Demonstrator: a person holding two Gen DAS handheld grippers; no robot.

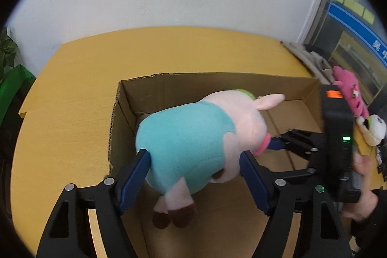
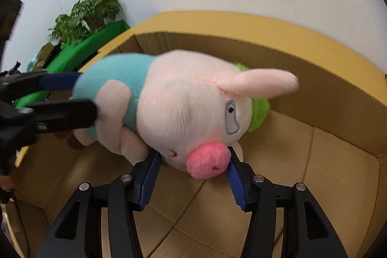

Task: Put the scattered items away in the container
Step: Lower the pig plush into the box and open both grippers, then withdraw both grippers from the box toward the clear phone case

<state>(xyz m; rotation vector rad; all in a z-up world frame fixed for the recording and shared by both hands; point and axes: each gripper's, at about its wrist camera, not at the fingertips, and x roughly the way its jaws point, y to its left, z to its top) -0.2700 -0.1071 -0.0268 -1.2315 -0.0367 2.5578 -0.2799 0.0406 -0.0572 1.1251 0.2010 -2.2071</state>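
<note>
A plush pig [image 1: 193,139] with a turquoise body, pink head and brown feet hangs over an open cardboard box [image 1: 135,98]. My left gripper [image 1: 194,161] is shut on the pig's turquoise body. My right gripper [image 2: 193,161] is shut on the pig's head [image 2: 188,117] by the snout; it also shows in the left wrist view [image 1: 280,144]. The box floor [image 2: 326,173] lies below the pig. A green plush thing [image 2: 260,110] shows behind the pig's head, inside the box.
The box stands on a yellow wooden table [image 1: 72,100] against a white wall. A pink plush toy [image 1: 350,91] and a white plush toy [image 1: 375,129] lie right of the box. A potted plant [image 2: 89,11] and green surface [image 2: 79,50] stand at the left.
</note>
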